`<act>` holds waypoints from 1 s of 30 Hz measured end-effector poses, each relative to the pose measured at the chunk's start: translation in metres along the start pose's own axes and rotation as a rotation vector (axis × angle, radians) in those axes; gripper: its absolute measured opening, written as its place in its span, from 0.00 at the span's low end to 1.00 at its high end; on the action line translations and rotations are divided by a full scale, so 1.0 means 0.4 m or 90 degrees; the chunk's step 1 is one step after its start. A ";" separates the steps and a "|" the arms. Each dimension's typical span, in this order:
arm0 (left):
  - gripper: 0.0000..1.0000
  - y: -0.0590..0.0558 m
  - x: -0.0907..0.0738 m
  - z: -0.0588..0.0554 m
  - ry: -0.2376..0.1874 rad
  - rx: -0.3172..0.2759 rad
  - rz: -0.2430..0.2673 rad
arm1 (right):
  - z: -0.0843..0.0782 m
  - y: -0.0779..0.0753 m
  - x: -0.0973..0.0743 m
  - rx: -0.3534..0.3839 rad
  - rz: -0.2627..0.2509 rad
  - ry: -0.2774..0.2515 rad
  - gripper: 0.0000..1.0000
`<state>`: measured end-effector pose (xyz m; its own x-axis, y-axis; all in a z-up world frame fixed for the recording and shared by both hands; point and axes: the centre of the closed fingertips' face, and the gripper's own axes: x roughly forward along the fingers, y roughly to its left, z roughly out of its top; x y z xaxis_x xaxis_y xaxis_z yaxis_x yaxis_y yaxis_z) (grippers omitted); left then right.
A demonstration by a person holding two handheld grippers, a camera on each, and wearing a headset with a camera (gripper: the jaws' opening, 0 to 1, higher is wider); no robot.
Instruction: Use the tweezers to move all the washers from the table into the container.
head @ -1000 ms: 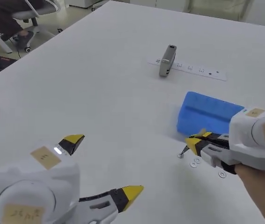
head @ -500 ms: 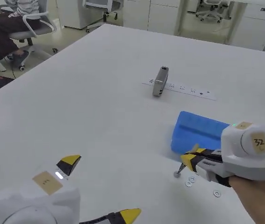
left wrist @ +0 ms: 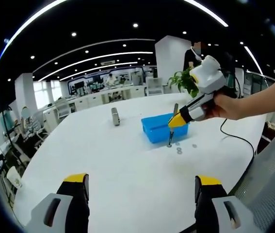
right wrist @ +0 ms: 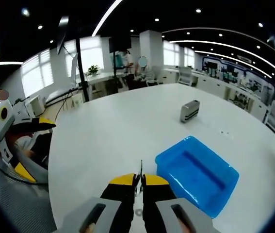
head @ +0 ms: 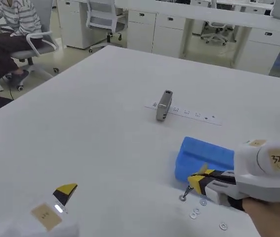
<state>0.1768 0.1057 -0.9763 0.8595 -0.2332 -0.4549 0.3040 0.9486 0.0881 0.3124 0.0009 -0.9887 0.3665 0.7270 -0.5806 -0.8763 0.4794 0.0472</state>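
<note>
Right gripper [head: 195, 180] sits low at the near right of the table [head: 105, 123], jaws clamped tight on the tweezers [head: 185, 192]. The tweezers point down and their tip meets the table just in front of the blue container [head: 204, 157]. Too small to call whether the tip has a washer. Three washers [head: 194, 215] lie loose on the table just right of the tip, near the container's front wall and outside it. In the right gripper view the tweezers poke out between the two pressed yellow tips, container just to the right. Left gripper [left wrist: 142, 180] is well off to the left, jaws spread wide, nothing between them. Farther back, a grey box [head: 163, 104] stands on a power strip [head: 191, 113].
</note>
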 end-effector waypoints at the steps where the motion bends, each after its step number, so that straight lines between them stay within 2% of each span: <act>1: 0.92 0.001 -0.001 0.001 -0.002 0.001 0.001 | 0.003 0.002 -0.001 -0.001 0.003 0.000 0.00; 11: 0.90 0.006 0.000 -0.005 0.007 0.002 0.007 | 0.043 -0.012 -0.018 -0.022 -0.006 -0.006 0.01; 21: 0.90 0.009 -0.001 -0.004 0.004 0.002 0.009 | 0.075 -0.037 -0.033 -0.028 -0.021 -0.010 0.01; 30: 0.92 0.000 0.001 -0.006 0.007 -0.004 -0.002 | 0.092 -0.053 -0.029 -0.031 -0.018 -0.016 0.01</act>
<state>0.1761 0.1061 -0.9786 0.8538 -0.2344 -0.4648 0.3048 0.9489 0.0815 0.3381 0.0004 -0.9528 0.3990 0.7256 -0.5607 -0.8791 0.4765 -0.0090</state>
